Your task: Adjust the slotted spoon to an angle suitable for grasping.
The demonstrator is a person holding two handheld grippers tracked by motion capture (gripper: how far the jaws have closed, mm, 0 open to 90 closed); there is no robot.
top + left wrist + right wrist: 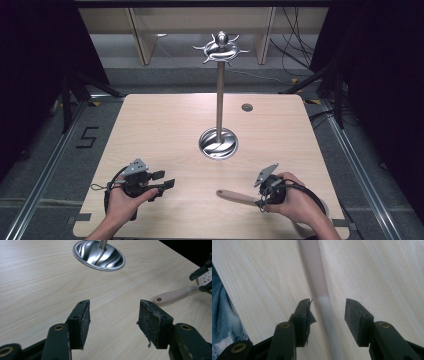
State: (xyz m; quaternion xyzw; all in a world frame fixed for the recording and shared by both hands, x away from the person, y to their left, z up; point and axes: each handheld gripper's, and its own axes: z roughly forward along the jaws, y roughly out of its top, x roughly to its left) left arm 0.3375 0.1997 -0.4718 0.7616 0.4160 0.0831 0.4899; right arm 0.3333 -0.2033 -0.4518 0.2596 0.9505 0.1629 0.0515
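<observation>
At the near right of the wooden table (165, 125), a slotted spatula (235, 196) lying flat, pale wooden handle pointing left toward the table's middle, perforated head hidden under the right hand (300, 202). Long axis roughly left to right across the table, tilted slightly. Right gripper (327, 308) poised directly over it, looking along the handle: jaws spread well apart, the handle's blurred shaft running between them, touched by neither pad so far as can be told, nothing gripped. Clearly the nearer tool; probably only a lowering and a squeeze needed to take it. Left gripper (113, 315) at the near left, well apart from the spatula, jaws likewise wide and empty over bare wood, with the handle's holed end to its far right. Farther off, mid-table, a steel utensil stand (219, 100): round dished base, upright pole, ring of hooks on top.
</observation>
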